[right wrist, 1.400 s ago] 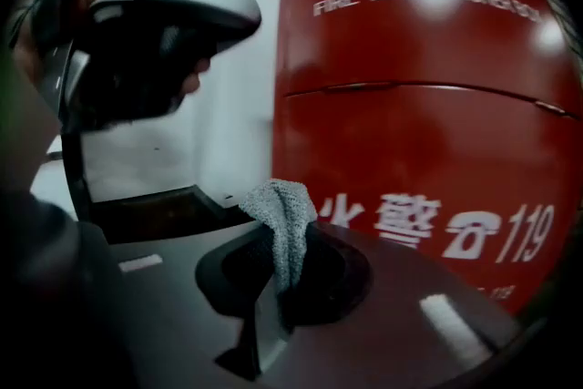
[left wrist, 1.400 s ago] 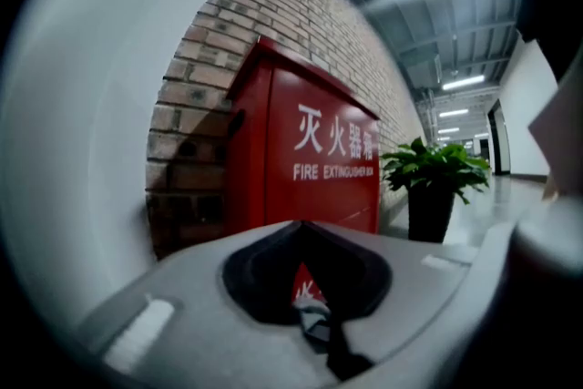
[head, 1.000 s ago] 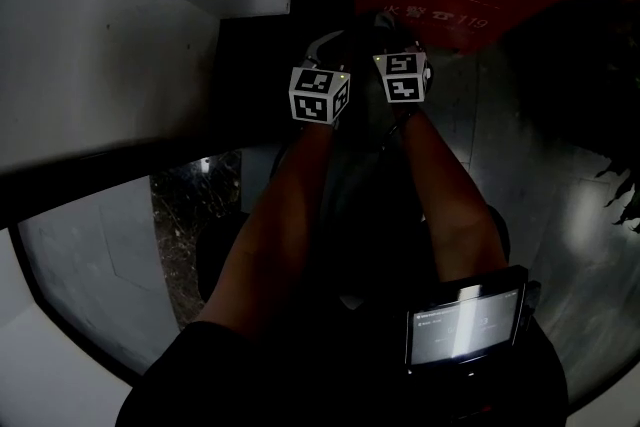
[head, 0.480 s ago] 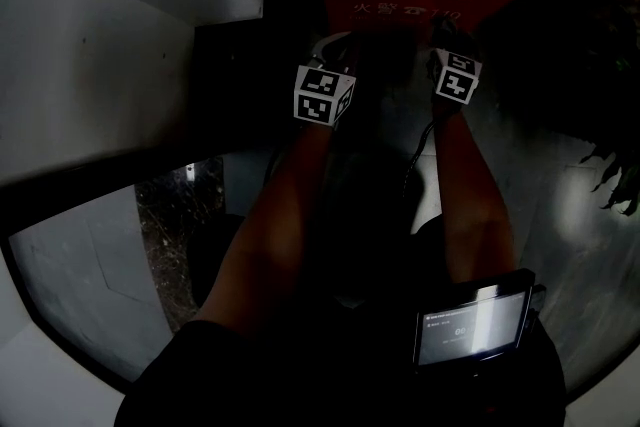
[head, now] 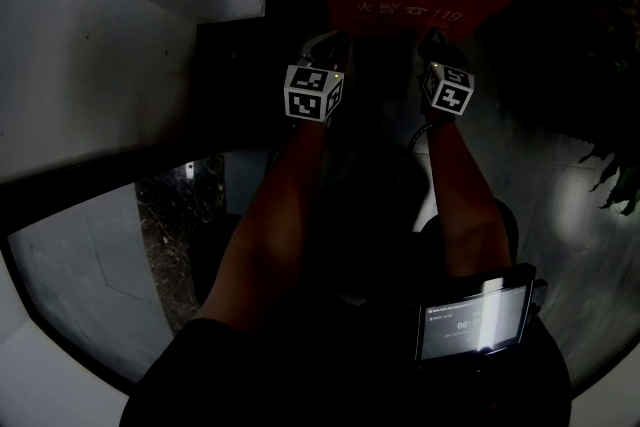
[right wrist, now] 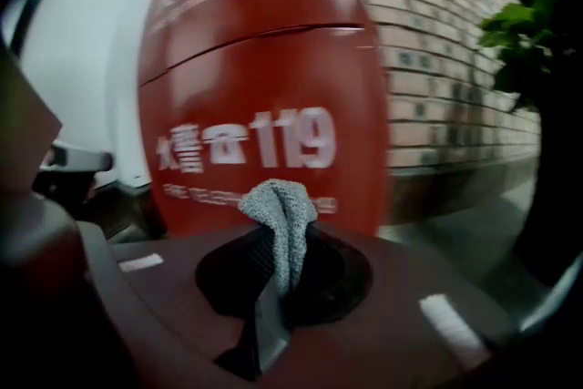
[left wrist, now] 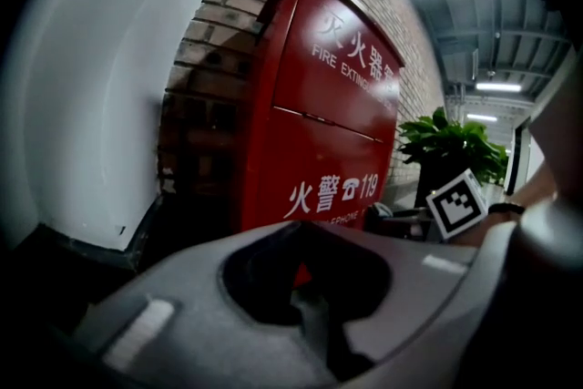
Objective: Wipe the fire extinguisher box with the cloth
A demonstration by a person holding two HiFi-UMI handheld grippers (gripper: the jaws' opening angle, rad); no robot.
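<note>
Clamping the grey knitted cloth [right wrist: 281,214] in the right hand-held gripper [right wrist: 273,273], with a folded tuft poking out past the tips. Pointing that tuft at the lower front of the red fire extinguisher box [right wrist: 264,59], near the white 119 lettering, though seemingly not touching the panel yet. Holding the left hand-held gripper [left wrist: 305,282] with jaws together and nothing between them, beside the right one and facing the same box, set against the brick wall [right wrist: 455,96] next to a potted plant [left wrist: 451,150]. Judging the wipe to be only about to start: needing to press the tuft flat to the metal, sweeping in overlapping strokes across the door, gripping firmly so as not to lose the cloth, and steering the hard tips clear of the paint.
</note>
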